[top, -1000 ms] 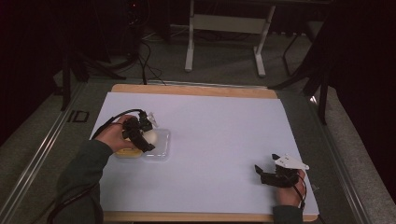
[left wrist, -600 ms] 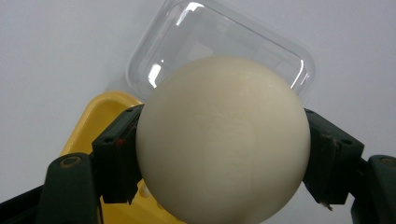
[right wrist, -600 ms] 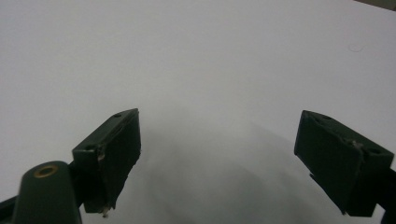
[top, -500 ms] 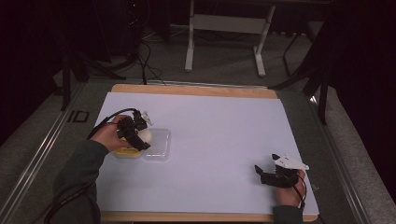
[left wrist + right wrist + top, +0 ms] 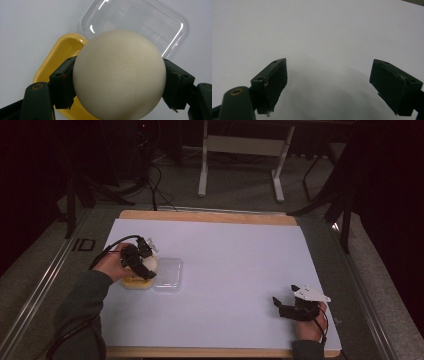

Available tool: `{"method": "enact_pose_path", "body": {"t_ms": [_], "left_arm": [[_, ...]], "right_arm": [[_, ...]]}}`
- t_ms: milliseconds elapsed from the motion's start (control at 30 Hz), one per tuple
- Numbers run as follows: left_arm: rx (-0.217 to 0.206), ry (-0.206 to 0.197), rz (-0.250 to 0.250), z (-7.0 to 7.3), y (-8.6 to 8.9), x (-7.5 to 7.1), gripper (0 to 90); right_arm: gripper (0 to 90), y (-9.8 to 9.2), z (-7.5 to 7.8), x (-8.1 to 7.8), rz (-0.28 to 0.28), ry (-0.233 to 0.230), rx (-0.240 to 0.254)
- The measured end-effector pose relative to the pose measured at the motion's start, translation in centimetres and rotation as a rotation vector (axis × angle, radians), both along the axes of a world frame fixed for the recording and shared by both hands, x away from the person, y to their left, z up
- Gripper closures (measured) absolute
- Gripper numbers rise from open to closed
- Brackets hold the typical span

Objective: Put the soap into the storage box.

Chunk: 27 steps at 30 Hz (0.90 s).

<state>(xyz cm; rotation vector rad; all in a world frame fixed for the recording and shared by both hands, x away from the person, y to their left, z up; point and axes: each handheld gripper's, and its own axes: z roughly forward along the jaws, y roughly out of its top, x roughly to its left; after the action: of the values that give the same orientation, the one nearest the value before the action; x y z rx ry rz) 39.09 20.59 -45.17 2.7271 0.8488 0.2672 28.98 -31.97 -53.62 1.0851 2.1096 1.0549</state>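
Two grippers are at work on the white-covered bench point(image 5: 235, 270). The left gripper point(image 5: 142, 265) has its fingers point(image 5: 62, 85) clamped on a cream-white ball point(image 5: 119, 75), one finger on each side of it. The ball is round, so it has no long axis and no pointing end that can be told. In the left gripper view it hangs above a yellow tray point(image 5: 60, 57), covering the tray's near part; whether it touches the tray cannot be told. A clear plastic lid point(image 5: 147, 22) lies flat on the bench just beside the tray, its near corner hidden behind the ball. In the high view the ball point(image 5: 150, 264) sits over the yellow tray point(image 5: 135, 282) at the bench's left side, with the clear lid point(image 5: 169, 276) next to it on the right.

The right gripper point(image 5: 292, 307) rests low near the bench's front right edge, well apart from the tray, its fingers point(image 5: 272, 82) spread wide with only bare white surface between them.

Compared with a second ago, the left hand has drawn back to the left, off the clear lid and over the yellow tray. The right gripper has stayed where it was.
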Motion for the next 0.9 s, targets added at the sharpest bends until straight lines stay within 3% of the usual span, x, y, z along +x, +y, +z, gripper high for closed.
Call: {"method": "enact_pose_path", "body": {"t_ms": [500, 900], "left_arm": [[-0.011, 0.015, 0.053, -0.4, 1.8, 0.9, 25.6], [0.028, 0.041, 0.080, -1.2, 2.3, 1.5, 25.6]], "right_arm": [[14.5, 0.0, 0.0, 0.0, 0.000, 0.001, 0.000], [14.5, 0.0, 0.0, 0.0, 0.000, 0.000, 0.001]]}}
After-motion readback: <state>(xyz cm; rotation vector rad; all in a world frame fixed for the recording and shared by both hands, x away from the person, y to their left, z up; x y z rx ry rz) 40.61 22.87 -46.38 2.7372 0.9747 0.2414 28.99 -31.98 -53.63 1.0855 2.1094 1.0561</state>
